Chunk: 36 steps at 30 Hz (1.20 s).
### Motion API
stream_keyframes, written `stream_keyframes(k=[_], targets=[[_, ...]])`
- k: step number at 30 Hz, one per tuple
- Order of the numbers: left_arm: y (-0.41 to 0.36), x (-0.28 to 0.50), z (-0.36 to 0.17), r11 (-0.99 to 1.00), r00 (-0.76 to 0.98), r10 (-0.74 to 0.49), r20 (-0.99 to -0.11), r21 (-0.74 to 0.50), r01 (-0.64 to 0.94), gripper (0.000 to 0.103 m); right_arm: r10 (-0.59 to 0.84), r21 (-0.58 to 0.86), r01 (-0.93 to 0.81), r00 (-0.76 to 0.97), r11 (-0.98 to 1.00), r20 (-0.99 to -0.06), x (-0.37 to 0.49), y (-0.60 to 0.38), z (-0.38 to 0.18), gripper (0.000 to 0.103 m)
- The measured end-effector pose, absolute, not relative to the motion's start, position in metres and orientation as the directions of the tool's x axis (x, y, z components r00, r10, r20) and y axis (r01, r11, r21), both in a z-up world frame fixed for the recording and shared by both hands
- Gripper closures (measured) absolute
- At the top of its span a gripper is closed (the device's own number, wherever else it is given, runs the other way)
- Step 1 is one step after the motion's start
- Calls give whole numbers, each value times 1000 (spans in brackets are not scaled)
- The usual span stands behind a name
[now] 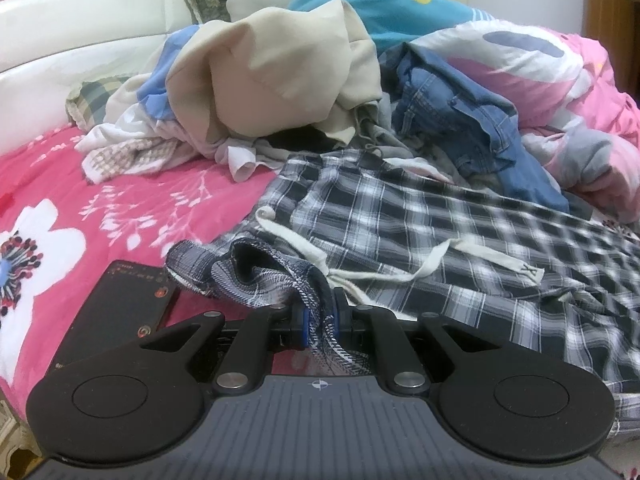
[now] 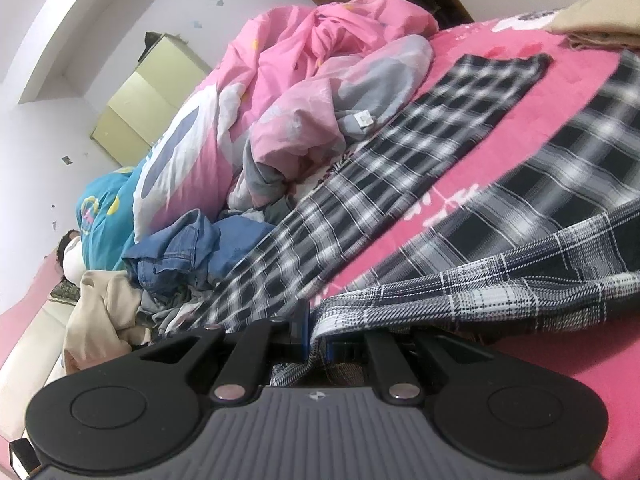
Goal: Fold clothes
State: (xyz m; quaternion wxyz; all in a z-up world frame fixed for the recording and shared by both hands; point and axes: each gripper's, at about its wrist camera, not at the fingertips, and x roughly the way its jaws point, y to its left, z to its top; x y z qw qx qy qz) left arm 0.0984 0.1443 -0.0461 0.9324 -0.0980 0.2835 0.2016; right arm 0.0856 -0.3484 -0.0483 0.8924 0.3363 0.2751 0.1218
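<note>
Black-and-white plaid trousers with a white drawstring lie spread on the pink bed cover. My left gripper is shut on a bunched edge of their waistband, which curls up just ahead of the fingers. In the right wrist view the same plaid trousers stretch away, both legs diverging over the pink bed cover. My right gripper is shut on another part of the plaid cloth, which drapes off to the right from the jaws.
A heap of clothes lies beyond: a beige garment, blue jeans, white and checked pieces. A pink quilt is bunched beside the trousers. A black phone lies on the bed cover by my left gripper. A folded beige item sits at the far corner.
</note>
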Motion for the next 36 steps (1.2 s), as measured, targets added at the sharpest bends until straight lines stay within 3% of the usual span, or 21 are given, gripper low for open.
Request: stream_keyframes(k=[36], targets=[[146,233,-41,917,838,315,-446,-85,-390,95,336,636,-59,884,769,-325,238,-312,-35,99]])
